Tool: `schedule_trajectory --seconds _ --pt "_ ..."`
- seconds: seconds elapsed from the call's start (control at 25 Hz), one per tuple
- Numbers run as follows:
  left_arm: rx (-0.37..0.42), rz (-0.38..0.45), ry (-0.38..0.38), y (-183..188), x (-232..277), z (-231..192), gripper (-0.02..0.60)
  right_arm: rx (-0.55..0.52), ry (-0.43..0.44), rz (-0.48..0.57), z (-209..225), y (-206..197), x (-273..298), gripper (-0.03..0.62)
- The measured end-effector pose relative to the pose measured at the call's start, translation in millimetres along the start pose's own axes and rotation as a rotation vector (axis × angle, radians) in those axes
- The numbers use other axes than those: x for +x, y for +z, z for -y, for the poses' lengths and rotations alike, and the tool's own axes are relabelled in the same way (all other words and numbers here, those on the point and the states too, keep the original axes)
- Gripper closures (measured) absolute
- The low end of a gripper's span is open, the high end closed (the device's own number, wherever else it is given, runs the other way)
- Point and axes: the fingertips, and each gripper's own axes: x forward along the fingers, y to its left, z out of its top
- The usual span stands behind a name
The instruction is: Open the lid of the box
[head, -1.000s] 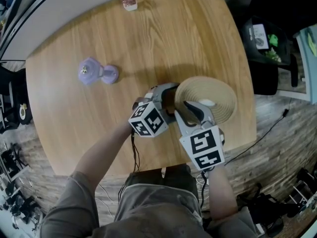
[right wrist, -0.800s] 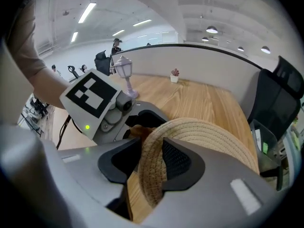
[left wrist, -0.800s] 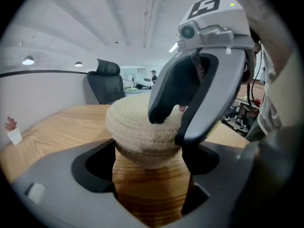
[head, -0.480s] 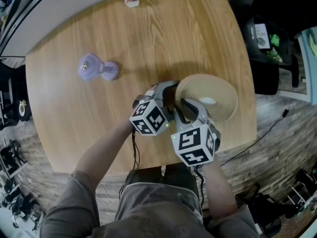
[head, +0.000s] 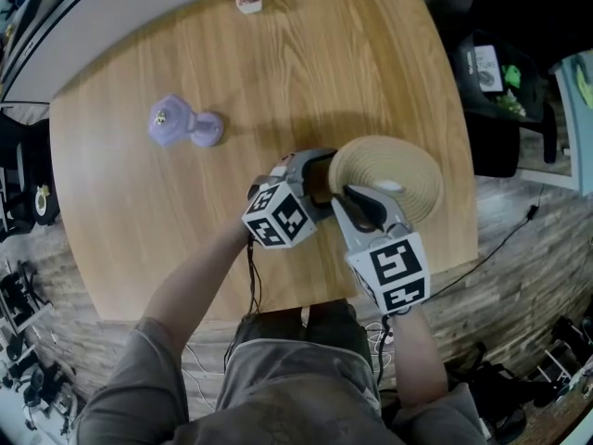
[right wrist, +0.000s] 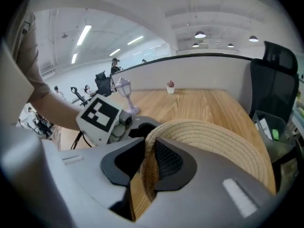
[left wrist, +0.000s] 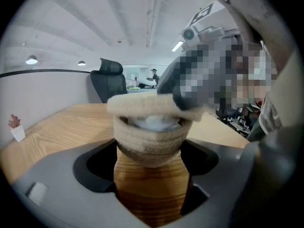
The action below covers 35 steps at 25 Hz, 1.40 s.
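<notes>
On the wooden table (head: pixel 278 72), near its front edge, the left gripper (head: pixel 313 176) clasps the woven rope box (left wrist: pixel 149 144) between wide jaws. The right gripper (right wrist: pixel 151 165) is closing, pinching the rim of the box's lid (head: pixel 398 170). Each gripper's cube carries black-and-white square markers.

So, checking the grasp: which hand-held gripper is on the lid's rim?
The right hand-held gripper: jaws closing on the lid edge; the left hand-held gripper grips the box below.
</notes>
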Motion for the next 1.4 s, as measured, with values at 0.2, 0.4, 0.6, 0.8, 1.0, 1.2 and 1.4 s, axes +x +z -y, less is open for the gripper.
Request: schedule_trajectory --seconds 0.2,0.4,0.6,0.8,1.0,1.2,1.4 --pt "-0.021 0.000 0.015 -0.5 -1.5 1.3 0.167 0.130 0.011 0.272 10.7 36.6 -50.3 0.520" --pt "-0.027 -0.009 0.021 -1.5 -1.3 0.8 0.167 0.328 -0.043 0.503 50.8 54.2 -117.5 0.523" --pt "-0.072 -0.027 0.038 -4.6 -1.7 2.0 0.175 0.480 -0.127 0.635 93.8 37.7 -169.4 0.526" --pt "-0.102 -0.050 0.055 -8.9 -6.6 2.9 0.210 0.581 -0.158 0.695 107.6 21.1 -194.9 0.526" --pt "-0.087 -0.066 0.082 -5.5 -15.4 3.8 0.229 0.554 -0.167 0.715 103.3 24.4 -202.5 0.526" --pt "-0.110 -0.046 0.131 11.5 -44.0 5.7 0.249 0.512 -0.162 0.743 94.8 43.4 -217.7 0.526" --pt "-0.101 0.004 0.230 48.2 -89.0 -2.3 0.292 0.440 -0.158 0.791 83.3 74.0 -241.5 0.526"
